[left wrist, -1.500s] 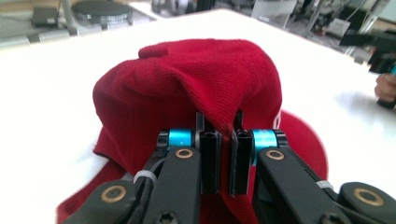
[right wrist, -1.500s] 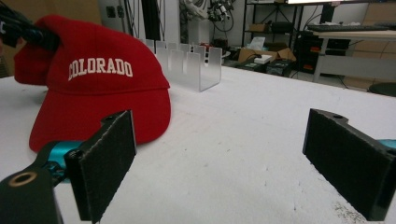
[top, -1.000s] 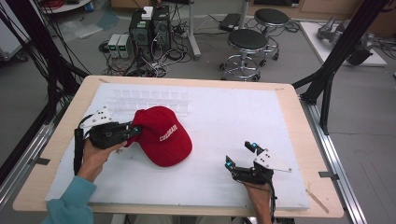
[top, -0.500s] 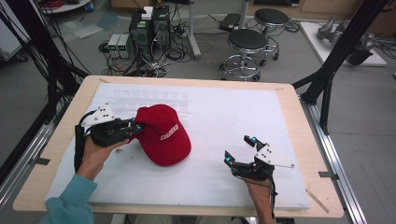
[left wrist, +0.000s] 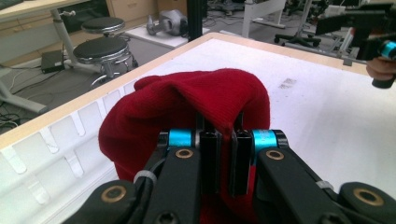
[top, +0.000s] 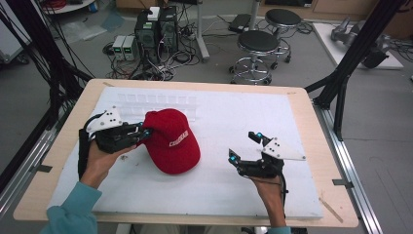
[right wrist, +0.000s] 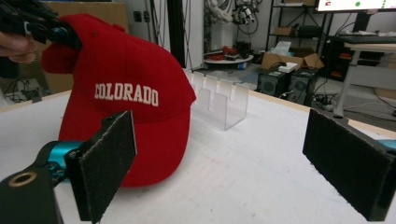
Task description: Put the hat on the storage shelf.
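Gripping the back edge of the red cap (top: 172, 141), left gripper (top: 139, 134) at the left side of the white surface (top: 243, 112), jaws clenched tight on a fold of the red cloth, as seen close up in the left gripper view (left wrist: 224, 140). Cap tilted, rear lifted off the surface at the jaws, brim end down and touching the white sheet, lettering "COLORADO" (right wrist: 126, 94) facing the right gripper view. Right gripper (top: 246, 146) well apart from the cap, near the person's side at the right, held above the surface with jaws released and wide, nothing between the two black pads (right wrist: 109, 165). Clear plastic rack (right wrist: 219, 100) standing just behind the cap, toward the far edge of the surface.
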The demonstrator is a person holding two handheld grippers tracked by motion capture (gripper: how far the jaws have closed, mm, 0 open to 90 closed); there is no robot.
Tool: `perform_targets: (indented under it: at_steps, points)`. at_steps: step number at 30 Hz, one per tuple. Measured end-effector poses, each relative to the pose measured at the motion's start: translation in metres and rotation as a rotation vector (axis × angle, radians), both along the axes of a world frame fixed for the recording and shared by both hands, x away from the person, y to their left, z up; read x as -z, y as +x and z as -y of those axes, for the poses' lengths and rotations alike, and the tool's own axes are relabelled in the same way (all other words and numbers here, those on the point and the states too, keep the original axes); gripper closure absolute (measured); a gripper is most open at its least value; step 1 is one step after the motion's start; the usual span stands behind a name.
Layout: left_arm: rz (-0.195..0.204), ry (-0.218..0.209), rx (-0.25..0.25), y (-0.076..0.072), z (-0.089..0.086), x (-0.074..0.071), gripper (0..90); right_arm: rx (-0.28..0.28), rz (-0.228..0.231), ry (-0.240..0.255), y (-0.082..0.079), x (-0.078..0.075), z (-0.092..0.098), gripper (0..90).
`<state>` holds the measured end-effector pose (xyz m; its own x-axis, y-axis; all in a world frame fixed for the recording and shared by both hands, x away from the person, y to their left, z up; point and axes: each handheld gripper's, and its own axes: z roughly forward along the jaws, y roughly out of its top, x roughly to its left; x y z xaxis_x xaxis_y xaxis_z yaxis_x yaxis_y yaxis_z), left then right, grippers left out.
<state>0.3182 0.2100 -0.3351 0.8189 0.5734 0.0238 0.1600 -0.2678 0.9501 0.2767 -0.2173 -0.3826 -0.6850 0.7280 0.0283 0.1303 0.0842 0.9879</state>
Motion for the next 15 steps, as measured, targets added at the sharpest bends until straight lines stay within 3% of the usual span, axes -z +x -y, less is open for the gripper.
perform_targets:
  at_steps: [6, 15]
  points:
    - [0.010, -0.006, 0.007, 0.000, 0.004, -0.006, 85.7, -0.045, -0.007, -0.028, 0.011, -0.017, -0.012, 8.5]
    - [0.023, 0.017, 0.031, -0.001, 0.013, -0.011, 85.7, -0.140, -0.038, -0.057, 0.030, -0.043, -0.038, 8.5]
